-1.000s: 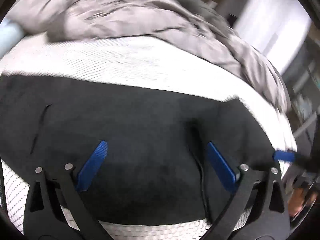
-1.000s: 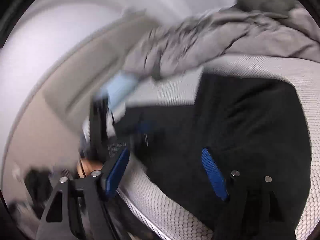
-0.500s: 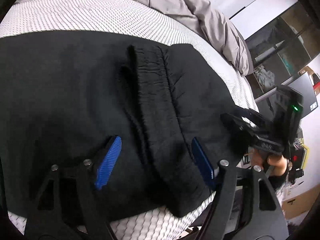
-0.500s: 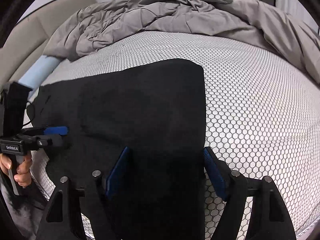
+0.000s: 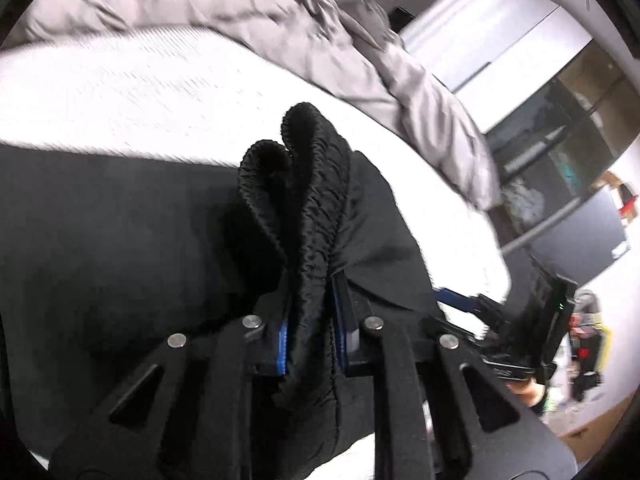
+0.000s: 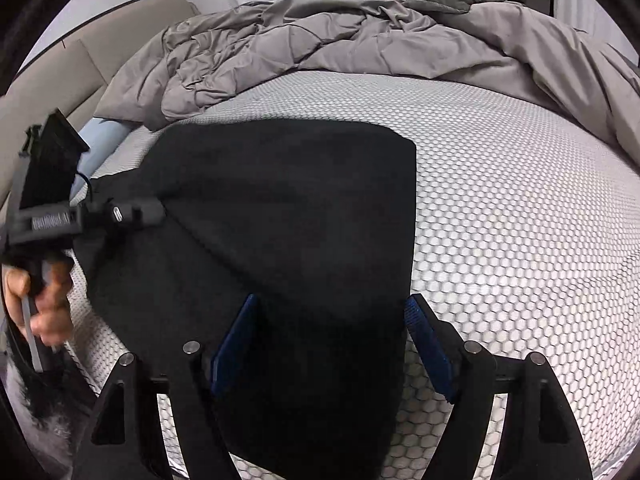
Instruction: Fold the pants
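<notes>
Black pants (image 6: 288, 216) lie spread on a white honeycomb mattress (image 6: 520, 208). In the left wrist view my left gripper (image 5: 310, 332) is shut on the bunched elastic waistband (image 5: 308, 184), which stands up in folds between the blue pads. The left gripper also shows in the right wrist view (image 6: 132, 212), pulling the cloth taut at the pants' left edge. My right gripper (image 6: 332, 344) is open, its blue pads on either side of the near right part of the pants. It also shows in the left wrist view (image 5: 460, 300).
A rumpled grey duvet (image 6: 360, 40) covers the far side of the bed. A light blue roll (image 6: 100, 140) lies at the left edge by a beige headboard (image 6: 60, 72). Shelves and a dark monitor (image 5: 580, 232) stand beyond the bed's right side.
My left gripper has closed on the waistband and lifted it into a bunch. My right gripper stays open over the pants' right edge, a little lower and closer.
</notes>
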A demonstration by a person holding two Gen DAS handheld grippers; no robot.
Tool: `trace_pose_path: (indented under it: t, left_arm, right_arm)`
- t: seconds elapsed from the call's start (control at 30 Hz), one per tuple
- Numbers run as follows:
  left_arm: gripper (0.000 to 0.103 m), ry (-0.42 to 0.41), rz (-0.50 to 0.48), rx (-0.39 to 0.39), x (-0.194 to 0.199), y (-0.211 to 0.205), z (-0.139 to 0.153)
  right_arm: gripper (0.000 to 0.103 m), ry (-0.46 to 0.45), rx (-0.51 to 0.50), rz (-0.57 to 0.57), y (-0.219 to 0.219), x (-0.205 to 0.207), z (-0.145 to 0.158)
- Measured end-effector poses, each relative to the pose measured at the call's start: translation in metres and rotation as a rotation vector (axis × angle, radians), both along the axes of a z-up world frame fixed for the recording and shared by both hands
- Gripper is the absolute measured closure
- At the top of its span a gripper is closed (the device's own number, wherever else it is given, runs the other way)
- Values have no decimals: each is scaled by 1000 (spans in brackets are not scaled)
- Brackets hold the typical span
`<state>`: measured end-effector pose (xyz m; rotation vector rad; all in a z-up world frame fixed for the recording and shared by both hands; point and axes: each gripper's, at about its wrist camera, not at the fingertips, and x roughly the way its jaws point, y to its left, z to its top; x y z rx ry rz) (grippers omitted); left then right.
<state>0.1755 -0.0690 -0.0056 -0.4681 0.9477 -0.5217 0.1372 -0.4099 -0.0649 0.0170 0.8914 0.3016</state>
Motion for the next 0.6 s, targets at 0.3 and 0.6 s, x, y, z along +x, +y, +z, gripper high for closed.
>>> trace_pose_path:
  t: [0.3,0.6]
  left_arm:
    - [71,111,61,146,11,50,-40]
    - [57,47,139,215,-26,71,-19]
  right_arm:
    - [24,51,-22,71,15,-1,-14]
    - [25,147,226,126,-22,-27,-13]
